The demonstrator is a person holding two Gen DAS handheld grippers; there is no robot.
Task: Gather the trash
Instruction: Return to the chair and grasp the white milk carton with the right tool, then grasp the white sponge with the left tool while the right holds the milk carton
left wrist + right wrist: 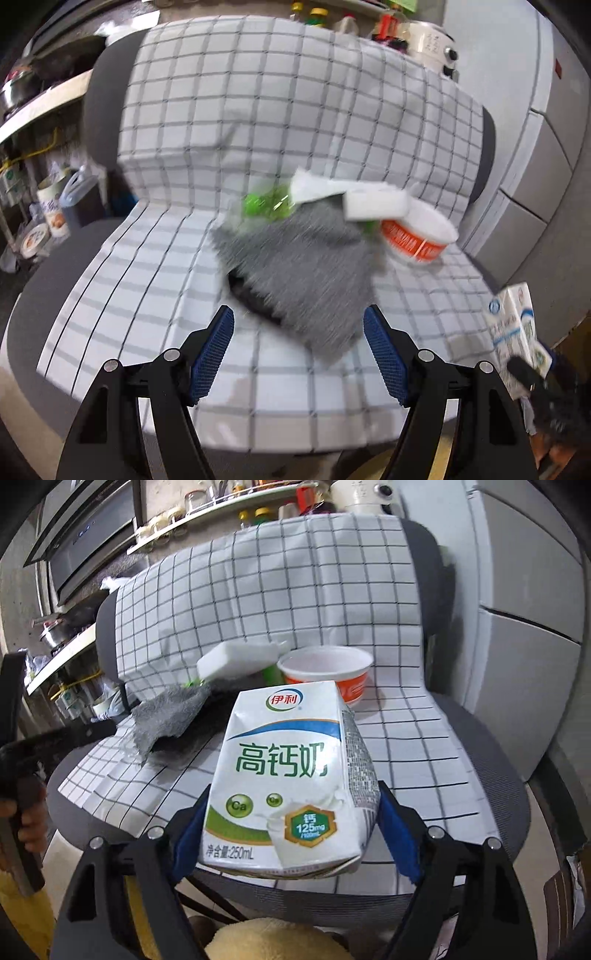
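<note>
A white and green milk carton (pixel 288 775) stands upright between the blue pads of my right gripper (pixel 293 797), which is shut on its sides above the chair's front edge. In the left wrist view the same carton (pixel 513 325) shows at the far right. My left gripper (pixel 299 314) is open and holds nothing; it hovers just short of a grey cloth (pixel 306 266) on the seat. Behind the cloth lie a white foam block (pixel 376 205), an orange and white bowl (pixel 421 236) and a green item (pixel 258 205). A dark object (pixel 251 295) peeks from under the cloth.
The chair (pixel 424 738) is draped in a white checked cover. A grey cabinet (pixel 524 627) stands close on its right, and a shelf with jars and bottles (pixel 207 506) behind it. Containers (pixel 55 214) crowd the floor at left. A hand (pixel 26 823) holds the left gripper.
</note>
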